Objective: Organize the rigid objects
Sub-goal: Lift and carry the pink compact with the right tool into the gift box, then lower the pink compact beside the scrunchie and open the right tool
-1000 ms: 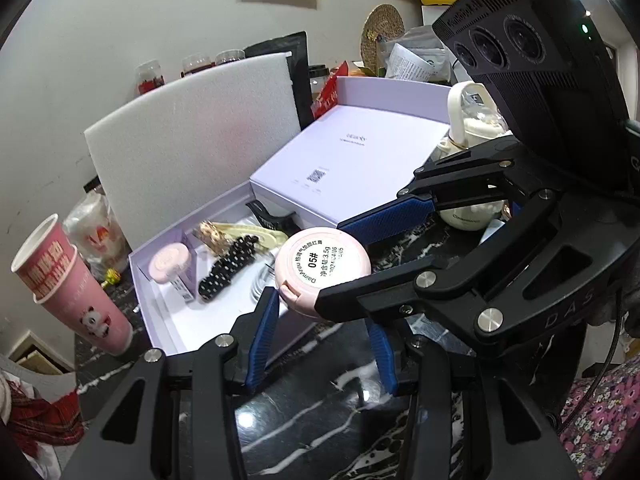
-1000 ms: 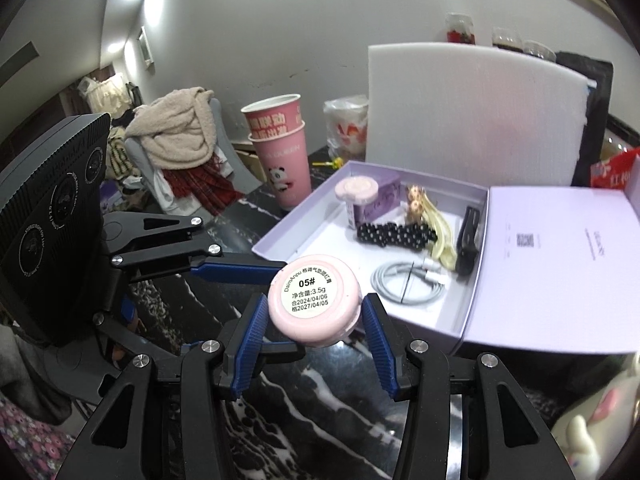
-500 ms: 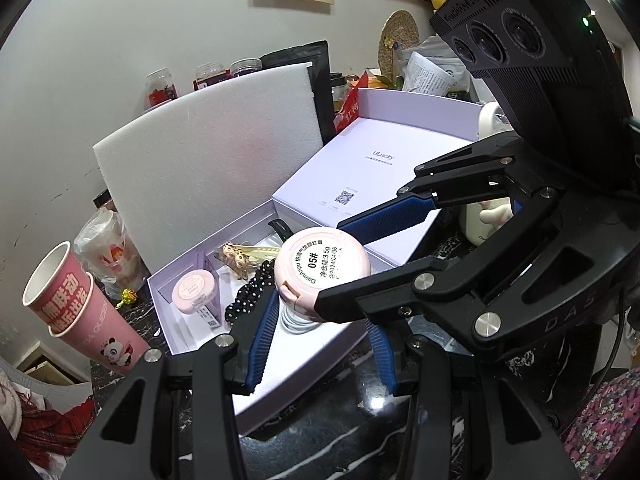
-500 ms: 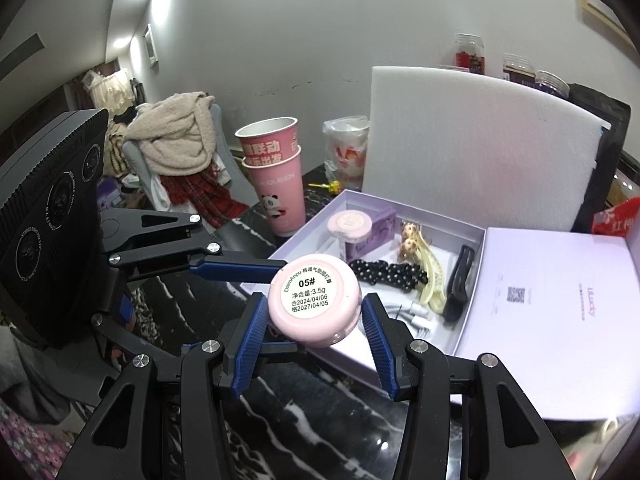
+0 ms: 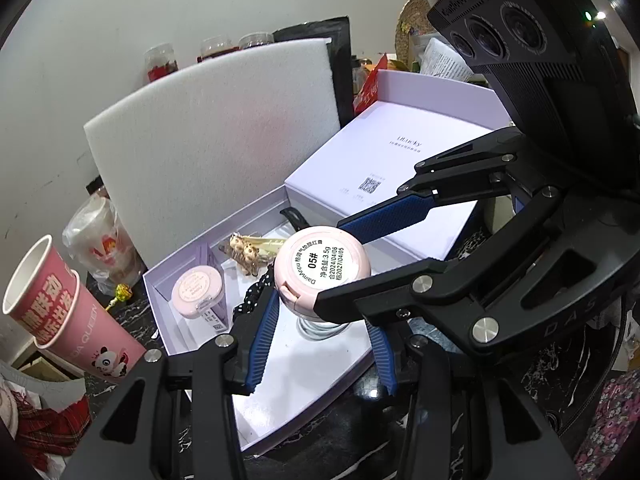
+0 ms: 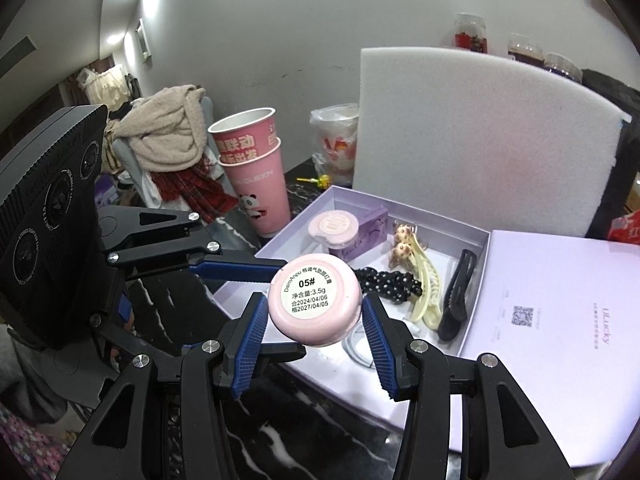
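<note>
A round pink compact [image 5: 320, 270] [image 6: 314, 300] with a white "05#" label is gripped from two sides at once. My left gripper [image 5: 320, 312] [image 6: 290, 308] and my right gripper [image 5: 330, 264] [image 6: 314, 308] cross at right angles, both shut on its rim. The compact hangs over the open lavender box [image 5: 152, 292] [image 6: 280, 240], just above a coiled white cable [image 5: 320, 326]. Inside lie a second pink compact [image 5: 196, 292] [image 6: 334, 226] on a small purple carton, a black dotted hair tie [image 6: 388, 282], a cream hair clip [image 6: 424, 280] and a black clip [image 6: 456, 300].
The box lid [image 5: 400, 160] [image 6: 560, 300] lies at the right of the box. A white foam sheet [image 5: 216, 128] [image 6: 480, 140] stands behind it. Stacked pink paper cups [image 5: 60, 312] [image 6: 256, 176] stand left of the box on the black marble top, near a bagged cup and jars.
Both grippers, still holding the compact, have moved forward from the box's near edge to over its inside. The box and lid look closer in both views.
</note>
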